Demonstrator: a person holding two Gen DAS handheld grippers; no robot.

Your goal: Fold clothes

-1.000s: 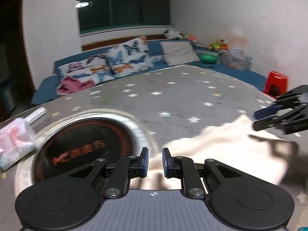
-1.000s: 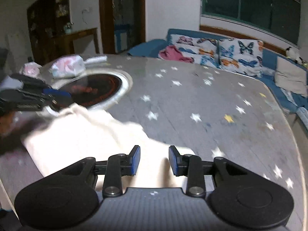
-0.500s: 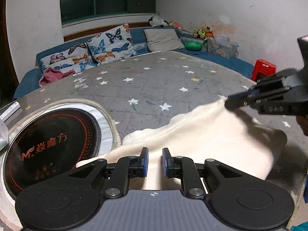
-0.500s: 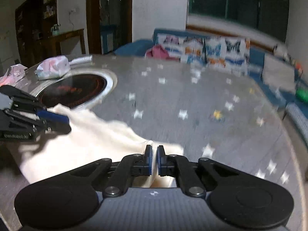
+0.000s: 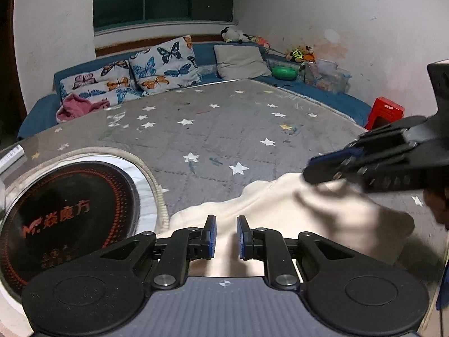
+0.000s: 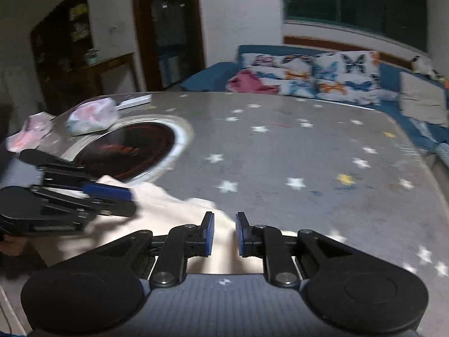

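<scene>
Garment [image 5: 280, 213] | cream, on table | beneath both parted jaws

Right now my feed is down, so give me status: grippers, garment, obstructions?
Left gripper open, right gripper open, both over the cream garment. Garment lies rumpled on the star-print table. Round cooktop touches its left edge.

My left gripper [image 5: 226, 237] is showing matte black linkage arms with round silver pivot screws, two large black discs at its base, and a ribbed grey plate bearing a small white crosshair mark. Its fingers [image 5: 211, 236] are wearing flat blue pads. My right gripper [image 6: 224, 234] is looking the same: black arms, silver screws, blue-faced fingers [image 6: 209, 233], grey ribbed plate with its white mark.
</scene>
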